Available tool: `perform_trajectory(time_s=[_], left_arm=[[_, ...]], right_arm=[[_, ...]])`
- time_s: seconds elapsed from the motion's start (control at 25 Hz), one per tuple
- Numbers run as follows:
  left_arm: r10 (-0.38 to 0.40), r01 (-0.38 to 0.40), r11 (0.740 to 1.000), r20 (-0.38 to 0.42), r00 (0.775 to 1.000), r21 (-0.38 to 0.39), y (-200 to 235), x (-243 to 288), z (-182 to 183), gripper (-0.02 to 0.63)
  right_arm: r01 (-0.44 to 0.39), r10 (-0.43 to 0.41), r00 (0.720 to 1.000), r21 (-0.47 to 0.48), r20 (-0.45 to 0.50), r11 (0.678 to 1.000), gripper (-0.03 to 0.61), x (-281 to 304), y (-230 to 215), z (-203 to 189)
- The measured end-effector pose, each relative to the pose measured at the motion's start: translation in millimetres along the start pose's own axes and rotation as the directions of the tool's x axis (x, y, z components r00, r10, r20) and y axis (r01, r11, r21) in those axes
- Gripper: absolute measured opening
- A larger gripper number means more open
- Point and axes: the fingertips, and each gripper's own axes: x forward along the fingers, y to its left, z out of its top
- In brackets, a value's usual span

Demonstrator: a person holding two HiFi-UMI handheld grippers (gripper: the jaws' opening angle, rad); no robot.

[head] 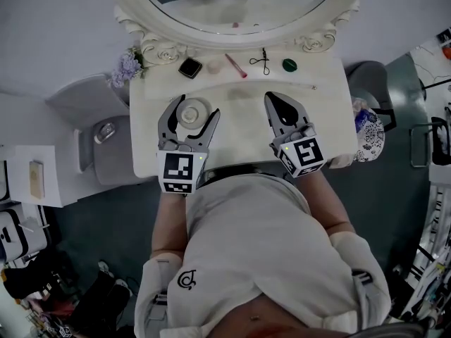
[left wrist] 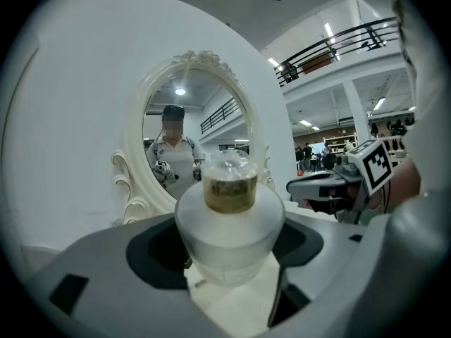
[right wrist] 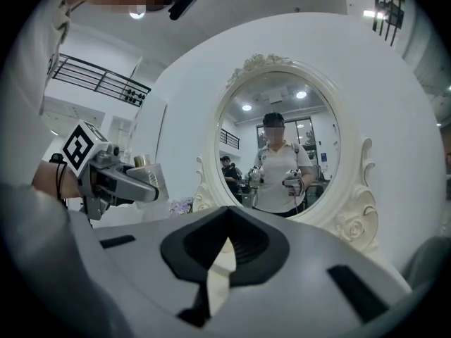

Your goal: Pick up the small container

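The small container (head: 192, 113) is a frosted white jar with a gold neck and a clear cap. It sits between the jaws of my left gripper (head: 197, 108), over the left half of the white vanity table (head: 331, 118). In the left gripper view the container (left wrist: 229, 220) fills the gap and both pads press its sides. The right gripper view shows the same jar (right wrist: 138, 177) held in the left gripper's jaws. My right gripper (head: 273, 101) hovers over the table's right half, its jaws together with nothing between them (right wrist: 224, 224).
An oval mirror (head: 232, 20) in an ornate white frame stands at the back. Along the table's far edge lie a black compact (head: 190, 67), a pink pen (head: 235, 65), a scissor-like metal tool (head: 262, 60) and a green disc (head: 289, 65). Purple flowers (head: 127, 67) sit at the left corner.
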Motion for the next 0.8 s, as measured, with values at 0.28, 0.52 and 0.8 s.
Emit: perform_trajectory(time_s=[0.28,0.52,0.8], left_arm=[[-0.006,0.006,1.0,-0.001,1.0,-0.027,1,-1,-3,0.347],[-0.015,0.015,0.999,-0.013,1.0,-0.037,1,1,-8,0.347],[-0.008,0.007,0.999,-0.016,1.0,-0.047,6,3,-13,0.347]], right_arm=[[-0.003,0.003,1.0,-0.041,-0.003,0.999,0.005,0,5,1],[-0.001,0.001,1.0,-0.044,0.008,0.999,0.005,0,6,1],[-0.018,0.019,1.0,-0.047,0.013,0.999,0.005,1,9,1]])
